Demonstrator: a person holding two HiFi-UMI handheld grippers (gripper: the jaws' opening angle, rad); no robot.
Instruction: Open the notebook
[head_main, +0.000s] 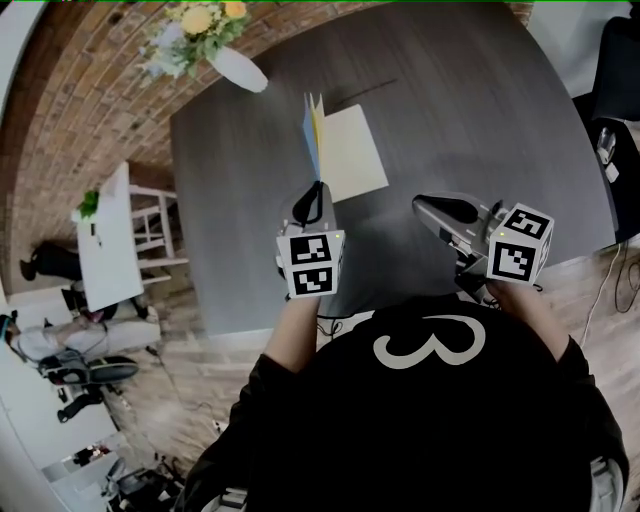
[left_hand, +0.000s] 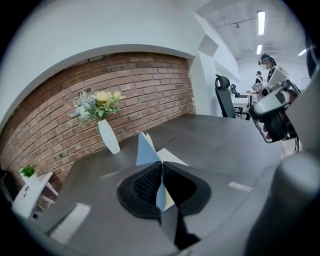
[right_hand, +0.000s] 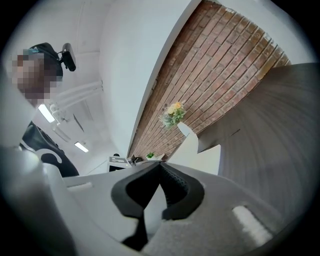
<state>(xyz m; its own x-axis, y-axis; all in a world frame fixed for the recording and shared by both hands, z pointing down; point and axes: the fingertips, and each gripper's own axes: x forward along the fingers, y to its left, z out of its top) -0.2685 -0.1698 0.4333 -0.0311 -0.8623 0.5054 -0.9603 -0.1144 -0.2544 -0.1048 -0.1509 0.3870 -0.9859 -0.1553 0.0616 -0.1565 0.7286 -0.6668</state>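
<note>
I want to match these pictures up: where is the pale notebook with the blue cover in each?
Head view: pale notebook with blue cover, upper centre.
Left gripper view: notebook at centre, raised cover pinched in the left gripper jaws.
Right gripper view: notebook just above the jaws, right of centre.
Shared landmark: white vase of yellow flowers.

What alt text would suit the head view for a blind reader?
Seen from above, a person's left gripper pinches the blue cover of a notebook and holds it raised on a dark table. The right gripper hovers beside it, holding nothing. A white vase of flowers stands at the far corner.
</note>
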